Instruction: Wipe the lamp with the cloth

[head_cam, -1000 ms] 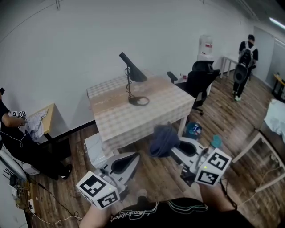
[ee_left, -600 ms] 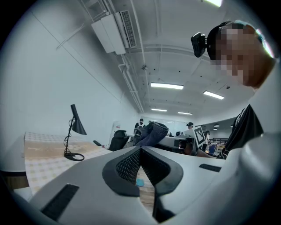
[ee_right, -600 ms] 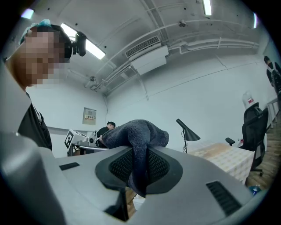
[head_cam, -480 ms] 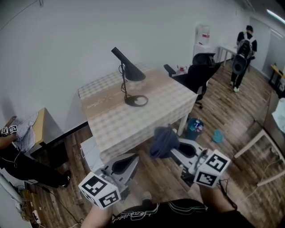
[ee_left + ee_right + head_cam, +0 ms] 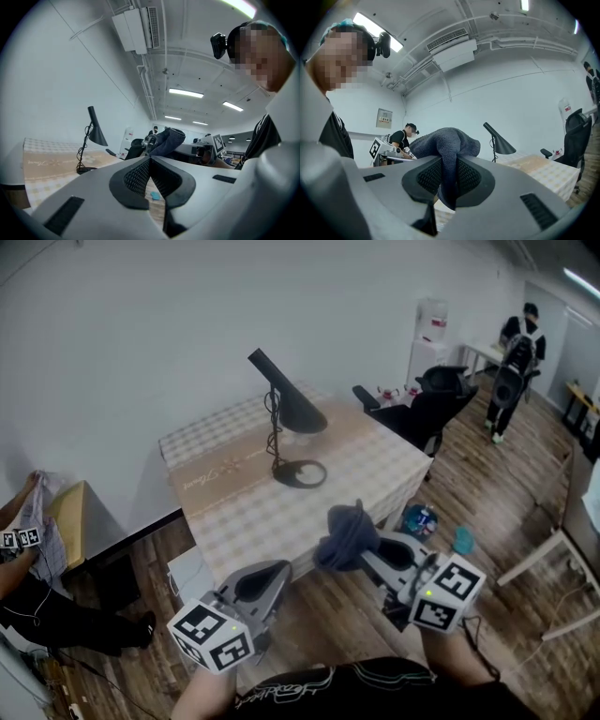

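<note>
Desk (image 5: 375,465): checked top, far centre.
Desk lamp (image 5: 286,413): black, upright mid-desk; probably light and easily tipped, best steadied at its round base.
Left gripper (image 5: 272,576): near left, jaws pressed together, empty.
Right gripper (image 5: 364,547): near right, jaws clenched on cloth.
Cloth (image 5: 342,532): dark blue, soft, bunched.

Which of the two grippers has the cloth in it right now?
The right gripper: its fingers are clamped on the dark cloth, which bunches above them. The left gripper has its fingers together with nothing between them.
</note>
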Available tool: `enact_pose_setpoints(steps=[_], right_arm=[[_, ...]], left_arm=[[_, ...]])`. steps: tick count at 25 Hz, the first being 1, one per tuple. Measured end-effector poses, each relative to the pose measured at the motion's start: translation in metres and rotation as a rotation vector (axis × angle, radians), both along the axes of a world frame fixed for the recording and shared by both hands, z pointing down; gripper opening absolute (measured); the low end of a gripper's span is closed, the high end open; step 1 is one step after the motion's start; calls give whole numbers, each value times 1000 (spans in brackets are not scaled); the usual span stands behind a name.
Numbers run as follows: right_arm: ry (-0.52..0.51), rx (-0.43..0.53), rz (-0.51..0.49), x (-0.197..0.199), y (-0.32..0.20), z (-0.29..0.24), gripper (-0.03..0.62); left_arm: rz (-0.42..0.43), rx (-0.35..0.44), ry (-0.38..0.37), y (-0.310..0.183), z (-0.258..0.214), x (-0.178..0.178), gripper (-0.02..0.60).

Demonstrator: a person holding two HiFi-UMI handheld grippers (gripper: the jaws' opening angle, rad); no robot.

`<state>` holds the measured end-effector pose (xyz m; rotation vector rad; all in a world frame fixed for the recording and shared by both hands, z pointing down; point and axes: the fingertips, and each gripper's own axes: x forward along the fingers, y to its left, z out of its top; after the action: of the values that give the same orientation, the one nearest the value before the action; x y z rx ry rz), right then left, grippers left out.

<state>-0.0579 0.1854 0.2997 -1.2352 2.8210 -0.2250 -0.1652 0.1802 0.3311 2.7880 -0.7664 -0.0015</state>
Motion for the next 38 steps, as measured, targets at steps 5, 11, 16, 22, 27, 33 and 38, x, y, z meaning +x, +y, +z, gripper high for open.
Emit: enact_pose_setpoints(steps=[5, 11, 16, 22, 27, 33, 38], right_arm=[[11, 11, 8, -10, -29, -2, 57], [57, 49, 7, -9, -59, -11, 57], [66, 71, -19, 2, -101, -16, 57], [60, 67, -76, 19, -167, -17, 57], [79, 66, -128, 35, -221, -12, 57], [143, 115, -181, 54, -274, -16, 57], [170, 151, -225, 60, -305, -27, 57]], left_arm=[[-3, 7, 9, -33, -2, -14, 0], [-12, 14, 9, -64, -8, -12, 0], [-30, 21, -6, -102, -11, 2, 0], [-73, 17, -18, -162, -14, 24, 0], [-121, 19, -16, -217, -15, 46, 0], [-192, 0, -27, -263, -12, 65, 0], [-242, 5, -32, -287, -18, 73, 0]])
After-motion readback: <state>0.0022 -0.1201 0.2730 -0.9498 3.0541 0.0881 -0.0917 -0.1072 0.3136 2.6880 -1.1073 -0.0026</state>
